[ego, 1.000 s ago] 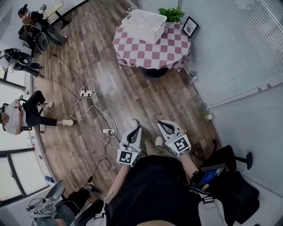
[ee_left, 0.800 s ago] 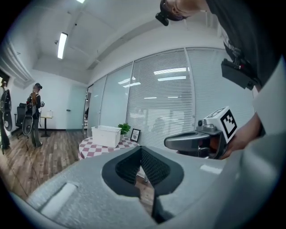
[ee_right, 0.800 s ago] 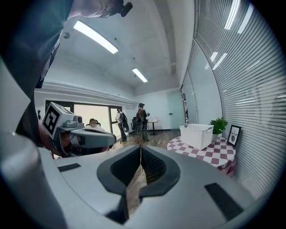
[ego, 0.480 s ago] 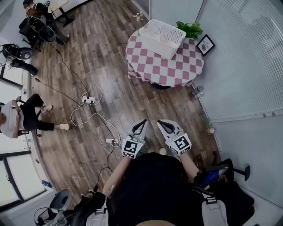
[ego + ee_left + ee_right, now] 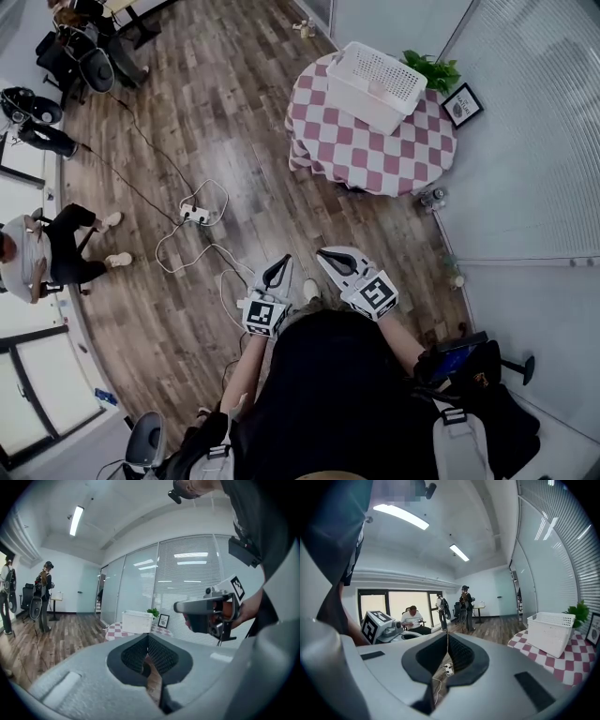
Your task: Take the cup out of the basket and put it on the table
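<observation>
A white slatted basket (image 5: 380, 84) stands on a round table with a red-and-white checked cloth (image 5: 375, 155), far ahead of me across the wooden floor. The cup I cannot make out inside it. Both grippers are held at waist height, well short of the table. My left gripper (image 5: 279, 266) is shut with nothing in it, and my right gripper (image 5: 325, 256) beside it is likewise shut and empty. In the left gripper view the basket (image 5: 137, 621) is small beyond the shut jaws. In the right gripper view the basket (image 5: 551, 632) sits at the right.
Cables and a power strip (image 5: 195, 214) lie on the floor between me and the table. A potted plant (image 5: 433, 73) and a picture frame (image 5: 462, 105) stand on the table behind the basket. Bottles (image 5: 431, 199) stand at the table's foot. A person (image 5: 42, 251) sits at far left.
The table and basket have shifted right and lower in the head view as I walk toward them. Both grippers travel along with me, still shut.
</observation>
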`<action>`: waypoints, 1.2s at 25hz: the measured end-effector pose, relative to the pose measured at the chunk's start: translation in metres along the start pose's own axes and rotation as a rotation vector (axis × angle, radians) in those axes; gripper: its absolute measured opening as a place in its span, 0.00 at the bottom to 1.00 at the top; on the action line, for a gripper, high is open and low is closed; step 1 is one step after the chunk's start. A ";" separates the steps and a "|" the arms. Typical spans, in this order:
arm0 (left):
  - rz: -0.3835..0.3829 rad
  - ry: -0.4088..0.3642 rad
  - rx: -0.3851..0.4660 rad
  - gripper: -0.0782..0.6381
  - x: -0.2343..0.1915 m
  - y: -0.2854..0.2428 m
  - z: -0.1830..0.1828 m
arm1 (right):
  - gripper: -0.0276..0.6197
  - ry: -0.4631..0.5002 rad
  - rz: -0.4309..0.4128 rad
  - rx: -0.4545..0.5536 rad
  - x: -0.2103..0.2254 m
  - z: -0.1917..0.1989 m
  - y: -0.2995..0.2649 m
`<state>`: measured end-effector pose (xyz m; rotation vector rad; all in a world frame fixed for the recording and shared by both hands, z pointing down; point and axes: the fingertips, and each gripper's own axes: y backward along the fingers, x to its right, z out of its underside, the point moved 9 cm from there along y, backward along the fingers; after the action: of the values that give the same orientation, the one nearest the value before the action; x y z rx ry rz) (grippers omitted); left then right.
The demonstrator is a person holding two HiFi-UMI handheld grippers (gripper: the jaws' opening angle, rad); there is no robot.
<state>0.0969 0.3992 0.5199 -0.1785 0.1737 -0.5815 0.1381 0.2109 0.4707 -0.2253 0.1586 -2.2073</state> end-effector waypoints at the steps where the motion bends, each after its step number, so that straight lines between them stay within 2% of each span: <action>1: -0.012 0.005 -0.014 0.12 -0.011 0.001 0.004 | 0.06 -0.006 -0.011 -0.003 0.001 -0.001 -0.008; 6: -0.084 0.056 -0.026 0.12 -0.056 -0.014 0.007 | 0.06 -0.013 -0.037 -0.039 0.022 -0.006 -0.041; 10: -0.089 0.074 -0.026 0.12 -0.078 -0.050 -0.003 | 0.06 -0.049 -0.032 -0.032 0.060 -0.002 -0.068; 14: -0.072 0.064 -0.045 0.12 -0.100 -0.098 -0.016 | 0.06 -0.063 -0.027 -0.006 0.113 -0.006 -0.100; 18: -0.049 0.062 -0.065 0.12 -0.124 -0.151 -0.051 | 0.06 -0.071 0.019 0.043 0.184 -0.029 -0.125; 22: 0.006 -0.015 -0.113 0.12 -0.147 -0.205 -0.077 | 0.06 -0.100 0.100 0.099 0.259 -0.039 -0.143; 26: 0.060 -0.079 -0.154 0.12 -0.160 -0.260 -0.098 | 0.06 -0.122 0.189 0.111 0.324 -0.036 -0.143; 30: 0.174 -0.193 -0.164 0.12 -0.170 -0.320 -0.113 | 0.06 -0.163 0.309 0.113 0.372 -0.020 -0.126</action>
<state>-0.2357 0.2180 0.4984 -0.3729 0.0480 -0.3744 -0.1845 -0.0104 0.5152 -0.2957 -0.0208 -1.8750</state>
